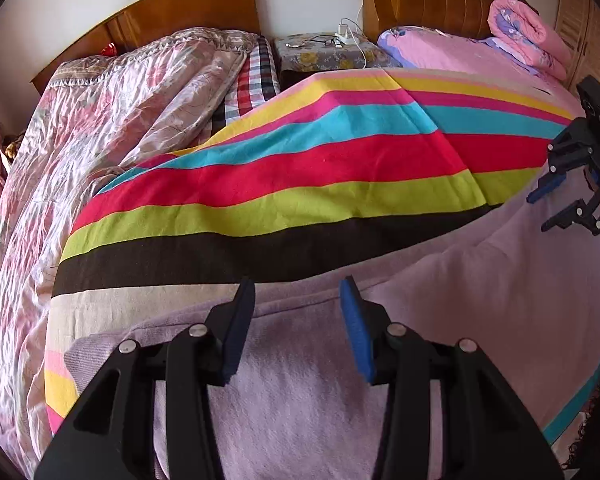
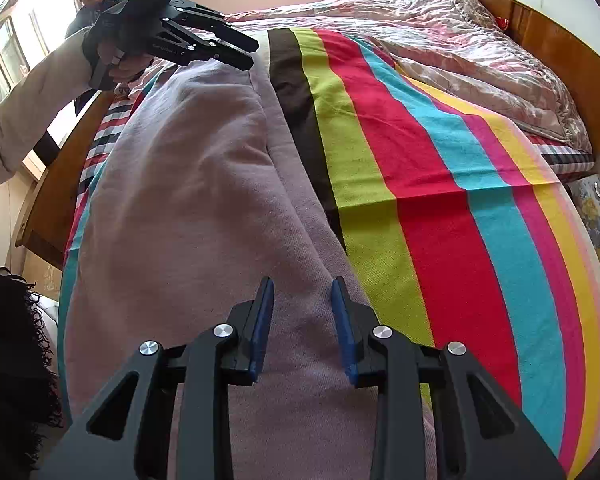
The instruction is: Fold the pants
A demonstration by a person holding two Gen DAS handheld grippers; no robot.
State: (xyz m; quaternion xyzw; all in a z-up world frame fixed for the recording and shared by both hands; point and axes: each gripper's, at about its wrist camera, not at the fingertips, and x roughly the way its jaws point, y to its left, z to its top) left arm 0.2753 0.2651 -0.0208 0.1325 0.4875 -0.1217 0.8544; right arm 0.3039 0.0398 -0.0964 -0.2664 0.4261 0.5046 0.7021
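Both open grippers' fingers above lilac pants.

Left wrist view sits low over the lilac pants, facing the headboards at 12 o'clock. Right wrist view hovers close too, looking along them toward the window at 11. Both share the striped sheet and quilt.
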